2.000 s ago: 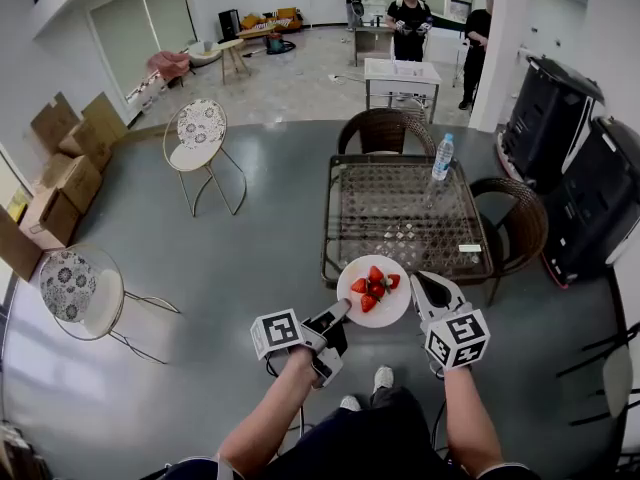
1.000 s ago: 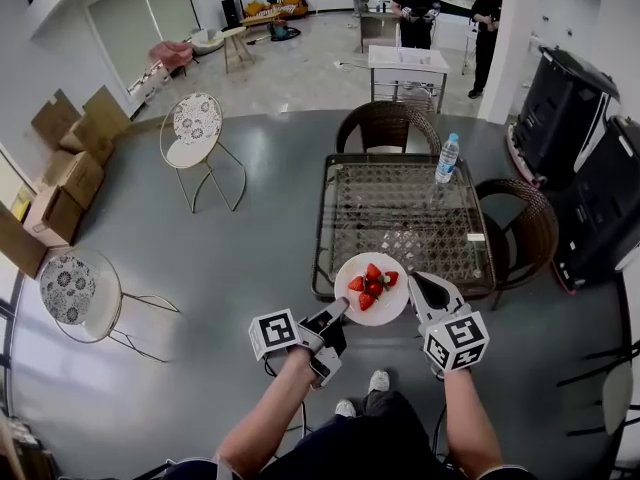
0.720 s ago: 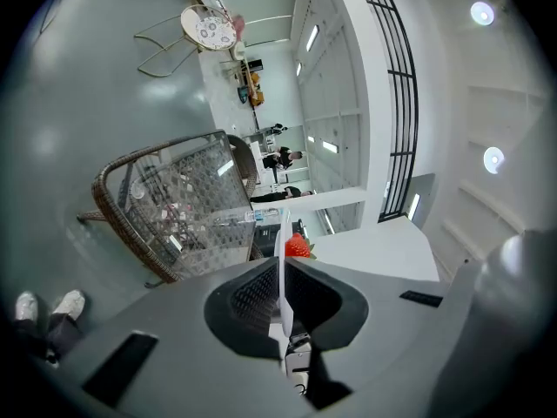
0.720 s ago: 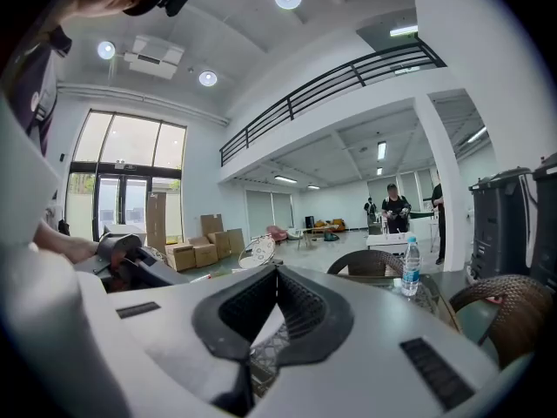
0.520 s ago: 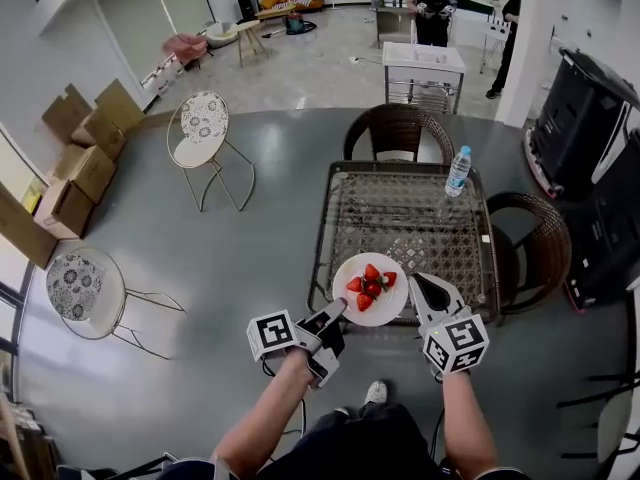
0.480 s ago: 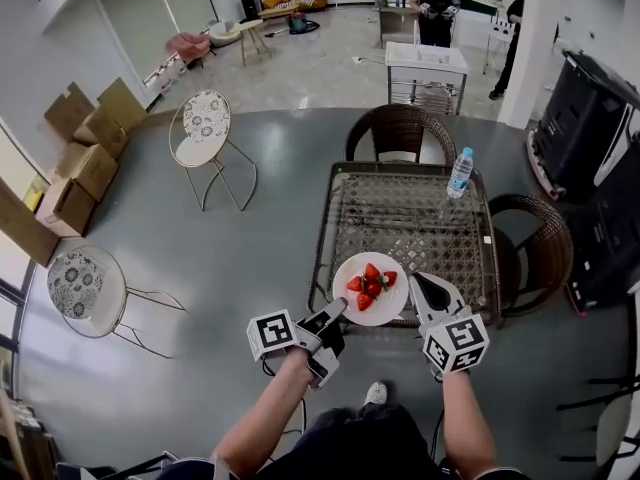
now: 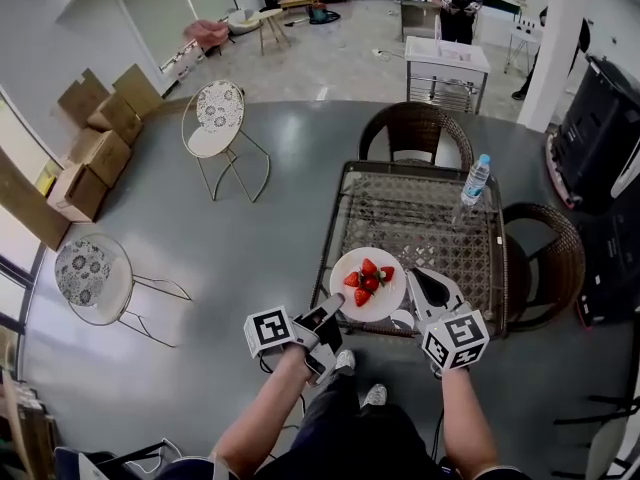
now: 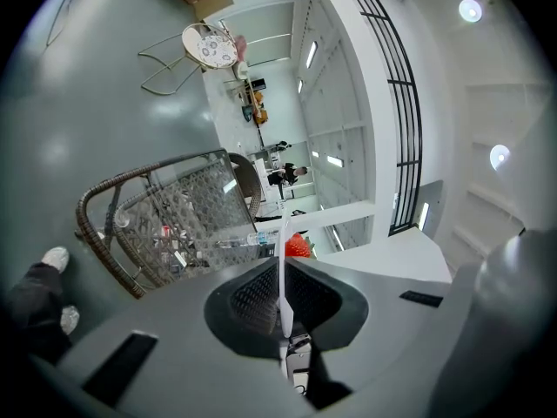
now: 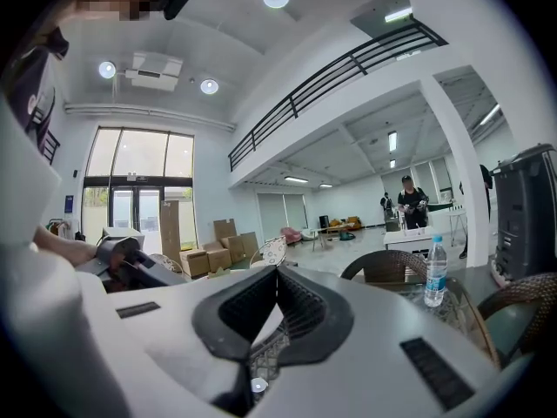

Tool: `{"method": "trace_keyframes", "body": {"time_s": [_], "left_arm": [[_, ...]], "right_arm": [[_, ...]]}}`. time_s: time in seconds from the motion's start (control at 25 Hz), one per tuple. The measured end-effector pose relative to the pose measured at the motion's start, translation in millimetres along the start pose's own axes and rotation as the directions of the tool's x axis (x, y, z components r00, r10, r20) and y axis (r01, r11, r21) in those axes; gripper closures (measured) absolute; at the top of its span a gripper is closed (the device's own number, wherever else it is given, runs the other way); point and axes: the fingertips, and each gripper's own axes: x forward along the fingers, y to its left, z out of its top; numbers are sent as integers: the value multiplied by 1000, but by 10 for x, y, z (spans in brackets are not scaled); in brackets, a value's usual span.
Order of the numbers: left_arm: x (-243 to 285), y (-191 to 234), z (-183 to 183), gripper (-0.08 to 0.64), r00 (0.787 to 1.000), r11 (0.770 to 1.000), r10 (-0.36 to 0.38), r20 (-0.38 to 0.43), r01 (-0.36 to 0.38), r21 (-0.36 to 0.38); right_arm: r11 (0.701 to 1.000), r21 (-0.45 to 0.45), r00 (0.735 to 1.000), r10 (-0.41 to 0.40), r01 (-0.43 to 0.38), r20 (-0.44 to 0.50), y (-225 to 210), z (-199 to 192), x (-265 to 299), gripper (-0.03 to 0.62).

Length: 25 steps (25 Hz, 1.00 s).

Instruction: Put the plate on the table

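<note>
A white plate [image 7: 368, 284] with several strawberries [image 7: 365, 277] hangs over the near edge of the glass-topped wicker table [image 7: 420, 223]. My left gripper [image 7: 335, 311] is shut on the plate's near-left rim. In the left gripper view the plate [image 8: 283, 273] shows edge-on between the jaws of the left gripper [image 8: 283, 296], with a strawberry [image 8: 298, 246] above it. My right gripper [image 7: 420, 282] sits just right of the plate with its jaws closed. The right gripper view shows the right gripper [image 9: 277, 273] with its tips meeting and nothing beyond them.
A water bottle [image 7: 475, 180] stands at the table's far right. Wicker chairs [image 7: 418, 130] [image 7: 548, 260] flank the table at the back and right. Two metal chairs [image 7: 220, 120] [image 7: 92, 280], cardboard boxes [image 7: 95, 138] and black machines [image 7: 600, 98] stand around.
The person has stepped toward the table, so it lies nearer and the plate reaches further over its near edge. Both grippers keep their pose.
</note>
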Motion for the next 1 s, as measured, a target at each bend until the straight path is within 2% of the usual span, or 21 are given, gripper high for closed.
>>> {"method": "trace_keyframes", "body": {"time_s": [0.08, 0.24, 0.48, 1.0], "left_arm": [[17, 70, 76, 541, 1000, 1000, 18, 8, -18, -12], [169, 42, 204, 541, 1000, 1000, -16, -4, 16, 0], [479, 241, 496, 541, 1000, 1000, -12, -26, 12, -6], [1126, 774, 1328, 541, 997, 999, 5, -81, -9, -52]], "right_arm": [[1000, 1, 1000, 3, -3, -6, -14, -5, 62, 586], [1000, 2, 1000, -11, 11, -22, -117, -36, 193, 586], [999, 0, 998, -32, 32, -51, -300, -98, 509, 586], [996, 31, 985, -77, 83, -156, -665, -334, 1454, 586]]}}
